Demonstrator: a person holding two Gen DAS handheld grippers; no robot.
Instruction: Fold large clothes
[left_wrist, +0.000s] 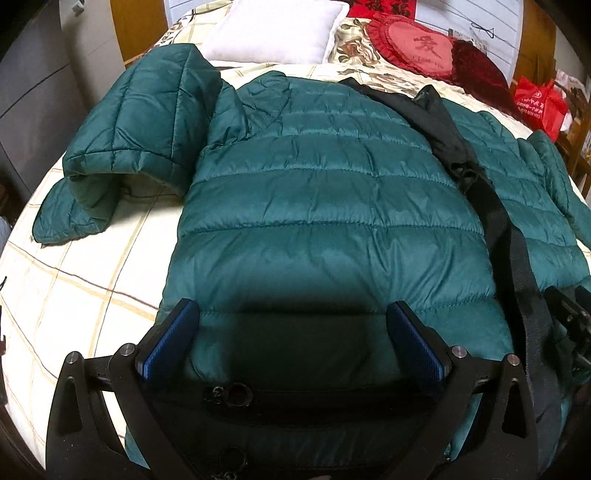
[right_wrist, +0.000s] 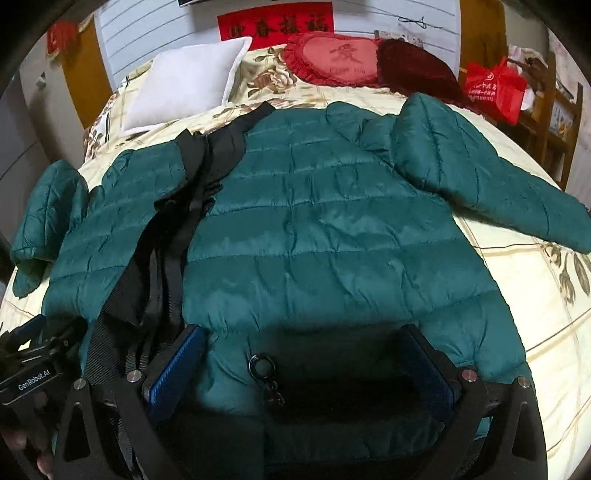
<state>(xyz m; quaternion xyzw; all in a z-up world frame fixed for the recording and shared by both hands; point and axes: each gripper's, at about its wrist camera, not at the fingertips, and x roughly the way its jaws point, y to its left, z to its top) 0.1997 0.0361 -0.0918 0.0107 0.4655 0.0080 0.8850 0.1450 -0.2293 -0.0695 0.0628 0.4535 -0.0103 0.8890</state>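
Both grippers are held low over the near hem of the green puffer jacket (left_wrist: 325, 206), spread flat on the bed (left_wrist: 85, 280). Left gripper (left_wrist: 291, 325) and right gripper (right_wrist: 304, 350) are seen wide open, pads straddling fabric, nothing clamped.

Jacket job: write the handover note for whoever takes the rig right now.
Left gripper: open, at the hem on the left half, gripping nothing.
Right gripper: open, at the hem on the right half, gripping nothing.
Jacket: flat on the bed, front open with the black lining showing down the middle. Left sleeve is bent back on itself; right sleeve lies out to the side.
Done: spread out only, no fold visible.
Left: sleeves in, then fold the body.
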